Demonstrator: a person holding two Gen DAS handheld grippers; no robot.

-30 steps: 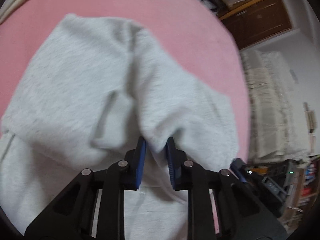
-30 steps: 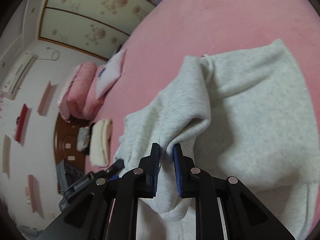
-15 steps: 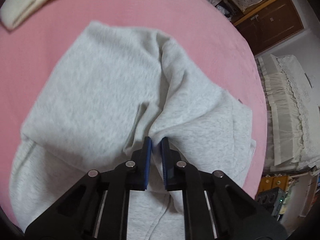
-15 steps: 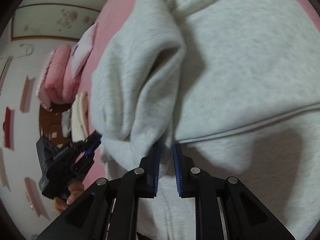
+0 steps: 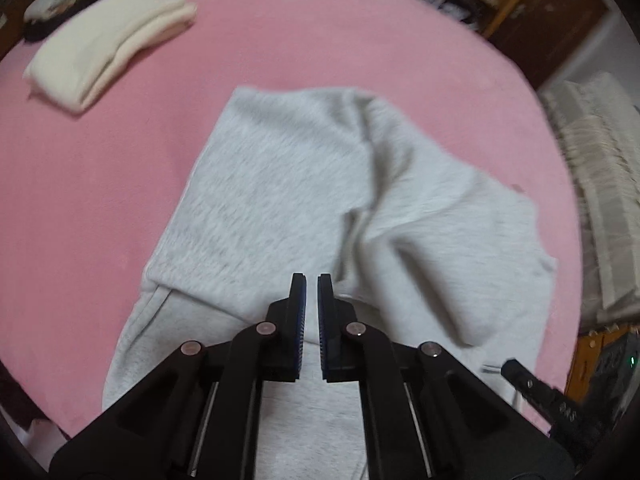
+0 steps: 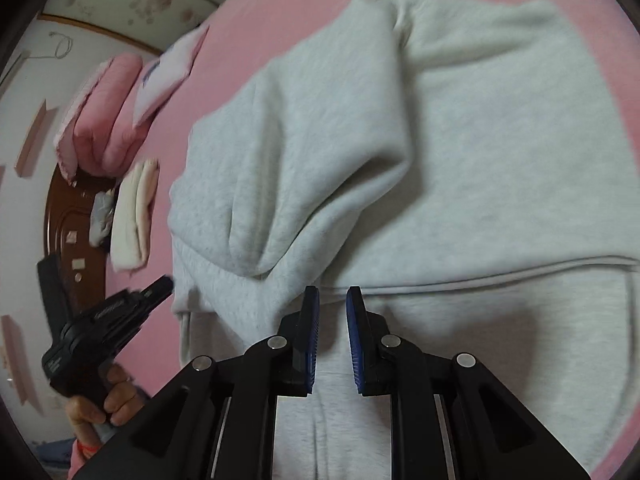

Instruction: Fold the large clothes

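A light grey sweatshirt [image 5: 280, 184] lies on the pink bed [image 5: 100, 184], its far part folded back over its near part, with a loose rumpled fold on one side [image 6: 304, 184]. My left gripper [image 5: 312, 284] hovers over the fold's near edge, jaws nearly closed with a thin empty gap. My right gripper [image 6: 332, 296] is above the sweatshirt [image 6: 500, 140], jaws slightly apart and empty. The left gripper also shows in the right wrist view [image 6: 108, 320], held in a hand.
A folded cream garment [image 5: 104, 44] lies at the far left of the bed. Pink bedding and a pillow [image 6: 120, 108] are stacked at the bed's end. Wooden furniture [image 5: 552, 20] and lace-covered stacks [image 5: 600, 184] stand beyond the bed edge.
Both grippers have let go of the sweatshirt and pulled back. The cloth they held has dropped onto the garment. The right jaws have opened slightly.
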